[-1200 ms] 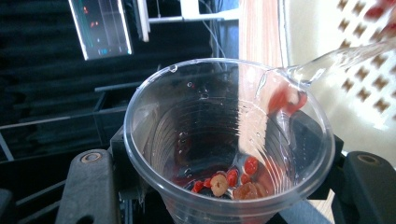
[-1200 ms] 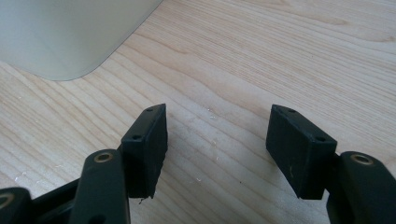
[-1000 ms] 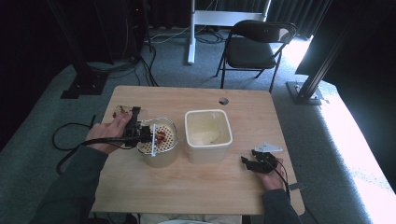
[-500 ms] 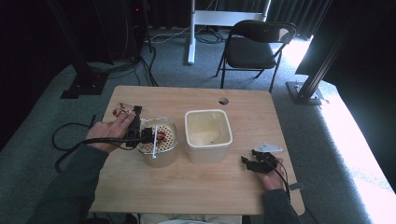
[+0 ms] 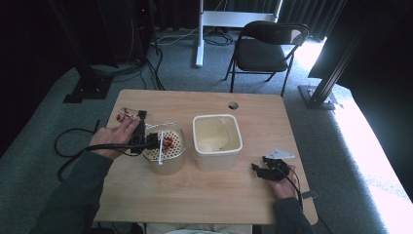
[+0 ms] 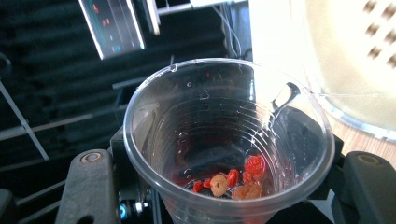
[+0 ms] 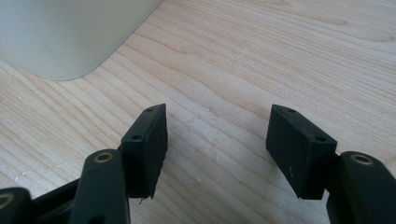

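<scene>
My left gripper [image 5: 135, 121] [image 6: 229, 189] is shut on a clear plastic cup [image 6: 224, 126] [image 5: 125, 115], which lies tilted with its mouth toward the gripper's camera. A few red and tan berries [image 6: 233, 179] and some red juice sit on the cup's lower wall. Just right of that hand stands a cream perforated strainer [image 5: 165, 158] with red berries [image 5: 168, 142] in it. A cream square container [image 5: 217, 160] stands in the middle of the table. My right gripper [image 5: 257, 169] [image 7: 217, 126] rests on the wood near the container's right front corner, jaws open with nothing between them.
The wooden table [image 5: 209, 195] has a cable hole [image 5: 233, 105] near its far edge. A black cable [image 5: 73, 151] trails off the left side. A folding chair [image 5: 268, 48] stands beyond the table. A corner of the container [image 7: 70, 37] lies close ahead of the right jaws.
</scene>
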A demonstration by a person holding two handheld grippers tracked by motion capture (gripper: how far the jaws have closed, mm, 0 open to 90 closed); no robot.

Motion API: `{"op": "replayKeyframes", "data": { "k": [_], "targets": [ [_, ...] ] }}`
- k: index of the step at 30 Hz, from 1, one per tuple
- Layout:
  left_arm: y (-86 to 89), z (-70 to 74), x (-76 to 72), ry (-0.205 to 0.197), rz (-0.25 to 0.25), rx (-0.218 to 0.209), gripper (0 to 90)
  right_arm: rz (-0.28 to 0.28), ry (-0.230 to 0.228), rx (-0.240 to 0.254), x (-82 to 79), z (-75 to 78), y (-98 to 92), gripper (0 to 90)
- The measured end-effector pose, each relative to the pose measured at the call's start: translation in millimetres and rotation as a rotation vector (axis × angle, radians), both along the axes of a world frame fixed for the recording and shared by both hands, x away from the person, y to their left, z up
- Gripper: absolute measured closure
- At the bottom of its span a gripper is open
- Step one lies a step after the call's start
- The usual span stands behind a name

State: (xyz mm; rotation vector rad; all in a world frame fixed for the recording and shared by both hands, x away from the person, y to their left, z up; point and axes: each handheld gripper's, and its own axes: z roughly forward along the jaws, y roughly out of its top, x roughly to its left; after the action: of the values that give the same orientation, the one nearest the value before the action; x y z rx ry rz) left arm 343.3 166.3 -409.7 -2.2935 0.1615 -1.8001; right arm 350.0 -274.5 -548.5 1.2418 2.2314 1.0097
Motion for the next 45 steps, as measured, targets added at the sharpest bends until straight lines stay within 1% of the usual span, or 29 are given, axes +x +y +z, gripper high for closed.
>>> {"op": "replayKeyframes", "data": {
  "k": [1, 2, 4, 7, 8, 12, 13, 15, 16, 17, 18, 19, 22, 23, 24, 26, 27, 30, 32, 36, 38, 40, 41, 44, 45],
  "targets": [
    [-0.5, 0.3, -0.4, 0.004, -0.012, -0.005, 35.1, 0.000, 0.000, 0.000, 0.0, 0.0, 0.0, 37.9],
    [0.5, 0.8, 1.1, 0.005, -0.008, -0.010, 35.2, -0.001, 0.001, 0.000, -0.1, 0.0, 0.1, 37.9],
    [8.5, 3.1, 8.2, -0.005, 0.037, -0.007, 35.1, 0.000, 0.000, -0.001, -0.1, 0.0, 0.1, 37.9],
    [14.8, 5.4, 8.4, -0.010, 0.057, -0.019, 35.1, 0.000, 0.001, 0.000, -0.3, 0.0, 0.0, 37.9],
    [13.9, 5.2, 7.3, -0.012, 0.049, -0.011, 35.2, 0.000, 0.001, 0.001, -0.2, 0.0, 0.0, 37.9],
    [4.2, 0.5, -0.3, -0.006, 0.003, -0.005, 35.1, 0.000, 0.001, 0.000, -0.3, 0.0, 0.0, 37.9],
    [4.1, 0.4, -0.2, -0.008, 0.005, 0.001, 35.1, 0.000, 0.000, 0.000, -0.3, 0.0, 0.0, 38.0],
    [9.2, 1.3, 4.2, -0.009, 0.023, -0.004, 35.2, 0.000, 0.000, 0.000, -0.3, 0.0, 0.0, 37.9],
    [14.1, 2.3, 7.5, -0.008, 0.048, -0.007, 35.2, 0.000, 0.000, 0.000, -0.3, 0.0, 0.0, 37.9],
    [17.1, 2.5, 8.9, -0.010, 0.062, -0.014, 35.1, 0.001, 0.000, 0.000, -0.3, 0.0, 0.0, 37.9],
    [17.6, 3.0, 8.6, -0.012, 0.064, -0.014, 35.1, 0.001, 0.000, 0.000, -0.3, 0.0, 0.0, 37.9],
    [16.6, 3.0, 7.1, -0.012, 0.060, -0.014, 35.1, 0.001, 0.000, 0.000, -0.2, 0.0, 0.0, 37.9],
    [6.6, 0.8, -0.5, -0.006, 0.011, -0.015, 35.1, 0.000, 0.001, 0.001, -0.3, 0.0, 0.1, 37.9],
    [5.6, -0.1, -0.3, -0.003, 0.005, -0.019, 35.1, 0.000, 0.000, 0.001, -0.3, 0.0, 0.1, 37.9],
    [6.1, 0.2, 1.9, -0.007, 0.009, -0.010, 35.1, 0.000, 0.000, 0.001, -0.3, 0.0, 0.1, 38.0],
    [10.2, -0.1, 6.6, -0.008, 0.037, -0.020, 35.1, 0.001, 0.000, 0.000, -0.6, 0.0, 0.1, 37.9],
    [11.6, 0.7, 6.5, -0.012, 0.046, -0.019, 35.1, 0.002, 0.000, 0.000, -0.8, 0.0, 0.0, 37.9],
    [10.1, 1.6, -0.6, -0.015, 0.014, -0.035, 35.1, 0.001, 0.000, 0.001, -0.8, 0.0, 0.0, 37.9],
    [9.9, 0.5, -1.4, -0.023, 0.019, -0.010, 35.1, 0.002, 0.000, 0.001, -0.8, 0.0, 0.0, 37.9],
    [10.8, -1.1, -1.7, -0.020, 0.021, -0.013, 35.1, 0.003, 0.000, 0.000, -0.8, 0.0, -0.1, 37.9],
    [10.2, -0.5, -3.1, -0.015, 0.009, -0.039, 35.1, 0.003, 0.000, 0.000, -0.8, 0.0, -0.1, 37.9],
    [9.9, 1.4, -2.7, -0.004, 0.012, -0.062, 35.1, 0.003, 0.000, 0.000, -0.7, 0.0, -0.1, 37.9],
    [9.9, 3.1, -2.1, 0.002, 0.012, -0.080, 35.0, 0.002, 0.000, 0.001, -0.7, 0.0, -0.1, 37.9],
    [10.1, 9.7, -1.7, 0.028, 0.011, -0.154, 35.0, 0.002, 0.001, 0.001, -0.7, 0.0, 0.0, 37.9],
    [10.5, 12.0, -2.0, 0.042, 0.008, -0.193, 35.0, 0.003, 0.001, 0.001, -0.6, 0.0, 0.0, 37.9]
  ]
}}
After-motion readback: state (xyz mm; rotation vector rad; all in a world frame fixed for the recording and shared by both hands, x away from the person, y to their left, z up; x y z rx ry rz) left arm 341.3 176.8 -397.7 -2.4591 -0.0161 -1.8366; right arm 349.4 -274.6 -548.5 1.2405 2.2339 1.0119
